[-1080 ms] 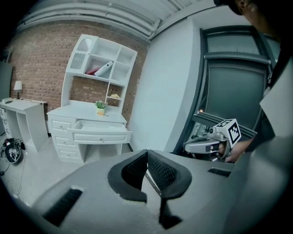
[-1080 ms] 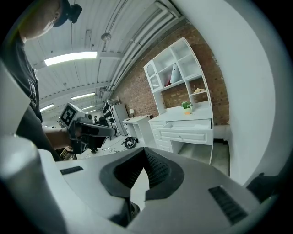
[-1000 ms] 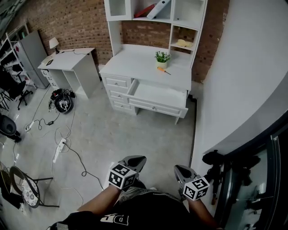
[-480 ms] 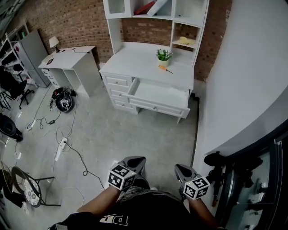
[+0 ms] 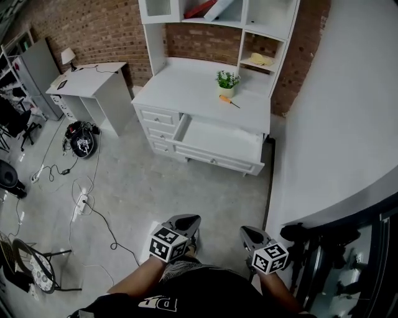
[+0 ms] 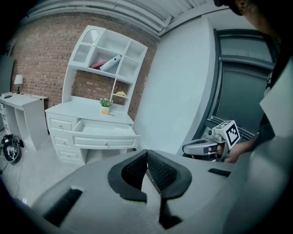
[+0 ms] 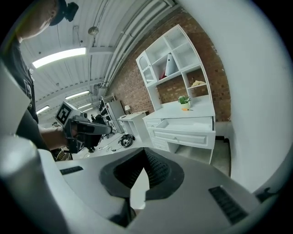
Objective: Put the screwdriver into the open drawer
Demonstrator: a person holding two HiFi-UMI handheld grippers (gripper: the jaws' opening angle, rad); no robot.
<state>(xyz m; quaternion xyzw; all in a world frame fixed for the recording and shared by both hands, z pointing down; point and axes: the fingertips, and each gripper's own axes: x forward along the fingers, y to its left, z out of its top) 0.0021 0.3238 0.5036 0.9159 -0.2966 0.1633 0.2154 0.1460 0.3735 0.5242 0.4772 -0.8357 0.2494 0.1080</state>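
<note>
An orange-handled screwdriver (image 5: 226, 100) lies on the white desk top (image 5: 186, 87), right of a small potted plant (image 5: 226, 81). Below it the top drawer (image 5: 217, 140) stands pulled out and looks empty. Both grippers are far from the desk, low in the head view near my body: the left gripper (image 5: 188, 220) and the right gripper (image 5: 246, 233) are both shut with nothing between the jaws. In the left gripper view the drawer (image 6: 103, 132) and the plant (image 6: 105, 104) show in the distance; in the right gripper view the drawer (image 7: 187, 125) and the screwdriver (image 7: 185, 109) show small.
A curved white wall (image 5: 336, 124) runs close along the right. Cables and a power strip (image 5: 79, 205) trail over the concrete floor at left, with a black device (image 5: 81, 140) beside a small white side desk (image 5: 93, 87). A hutch with shelves (image 5: 217, 12) rises above the desk.
The desk and drawer have grown slightly larger and shifted in the head view as I move toward them. Both grippers keep their place near my body, still shut.
</note>
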